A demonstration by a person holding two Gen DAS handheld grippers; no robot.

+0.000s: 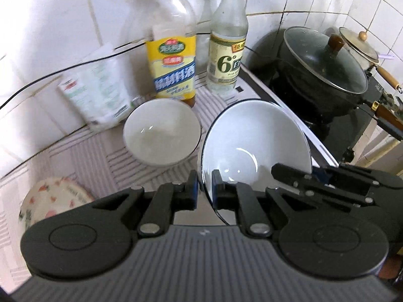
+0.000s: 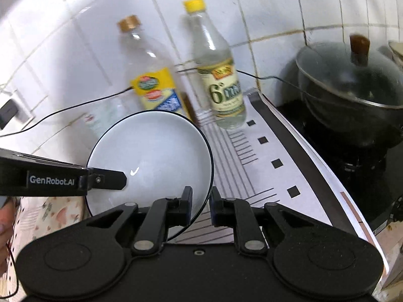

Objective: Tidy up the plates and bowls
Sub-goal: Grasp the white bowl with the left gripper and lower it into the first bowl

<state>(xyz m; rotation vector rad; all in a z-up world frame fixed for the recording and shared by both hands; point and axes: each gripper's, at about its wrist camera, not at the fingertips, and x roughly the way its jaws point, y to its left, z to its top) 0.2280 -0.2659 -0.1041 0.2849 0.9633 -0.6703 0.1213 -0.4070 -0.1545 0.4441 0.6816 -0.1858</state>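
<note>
Both grippers pinch one large white bowl (image 1: pixel 254 136) by its dark rim and hold it tilted above the striped mat (image 1: pixel 100 156): the left gripper (image 1: pixel 204 188) clamps the near edge, the right gripper (image 2: pixel 201 198) the opposite side. A smaller white bowl (image 1: pixel 161 130) sits on the mat just beside it, before a yellow-labelled bottle (image 1: pixel 173 70) and a vinegar bottle (image 1: pixel 226 60). A lidded wok (image 1: pixel 325 60) stands to the right.

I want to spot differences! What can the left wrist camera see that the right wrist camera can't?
Only the left wrist view shows the small white bowl and the floral plate. Only the right wrist view shows the wall plug. Both show the big dark-rimmed bowl held at its rim by both hand-held grippers, left and right, two bottles and the lidded pot.
</note>
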